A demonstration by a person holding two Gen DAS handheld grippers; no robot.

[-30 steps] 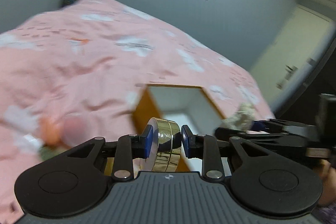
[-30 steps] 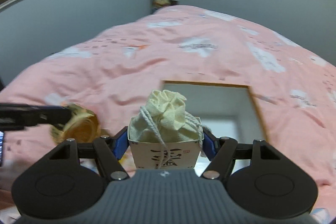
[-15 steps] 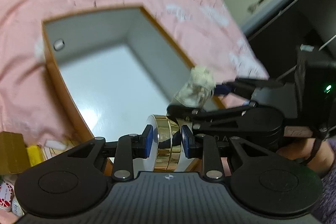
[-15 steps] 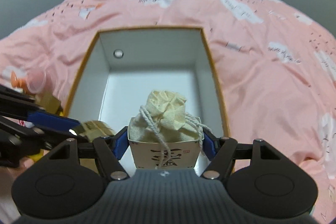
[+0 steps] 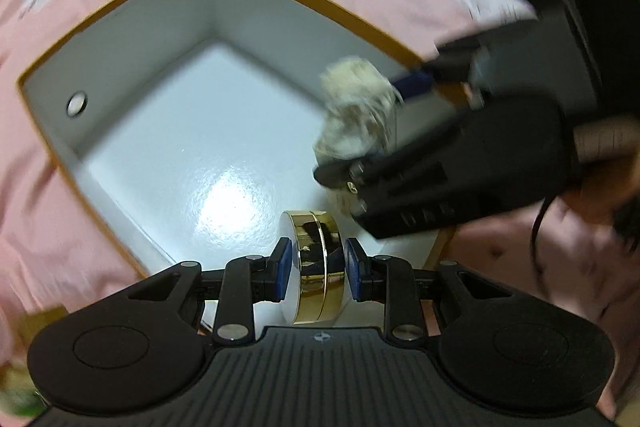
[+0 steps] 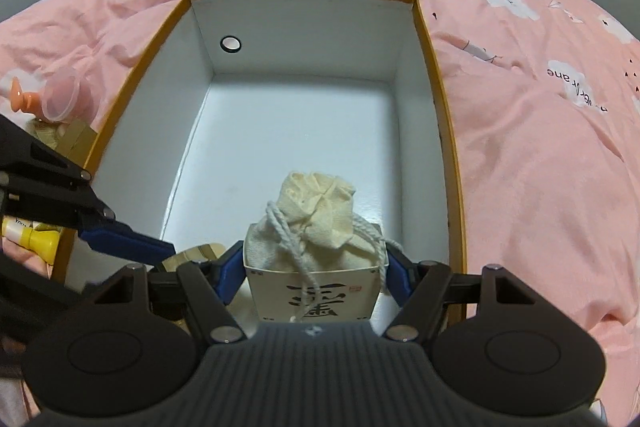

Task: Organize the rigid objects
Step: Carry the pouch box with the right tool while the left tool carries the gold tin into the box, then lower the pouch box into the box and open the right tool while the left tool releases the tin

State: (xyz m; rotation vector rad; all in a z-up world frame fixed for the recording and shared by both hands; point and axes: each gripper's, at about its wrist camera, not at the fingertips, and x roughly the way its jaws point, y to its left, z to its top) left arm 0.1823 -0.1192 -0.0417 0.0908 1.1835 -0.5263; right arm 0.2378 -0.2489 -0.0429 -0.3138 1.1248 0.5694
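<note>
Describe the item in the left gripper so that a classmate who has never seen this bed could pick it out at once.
On the pink bedspread lies an open box with an orange rim and white inside. Over its near end the left gripper clamps a round gold tin on edge. Unlike the cream drawstring pouch beside it, it is hard, shiny and disc-shaped.

Both wrist cameras look steeply down, close, into same white-lined box (image 5: 168,131) (image 6: 404,115) on pink bedding (image 5: 48,187) (image 6: 540,167); left view angled from corner, right view lengthwise.
</note>
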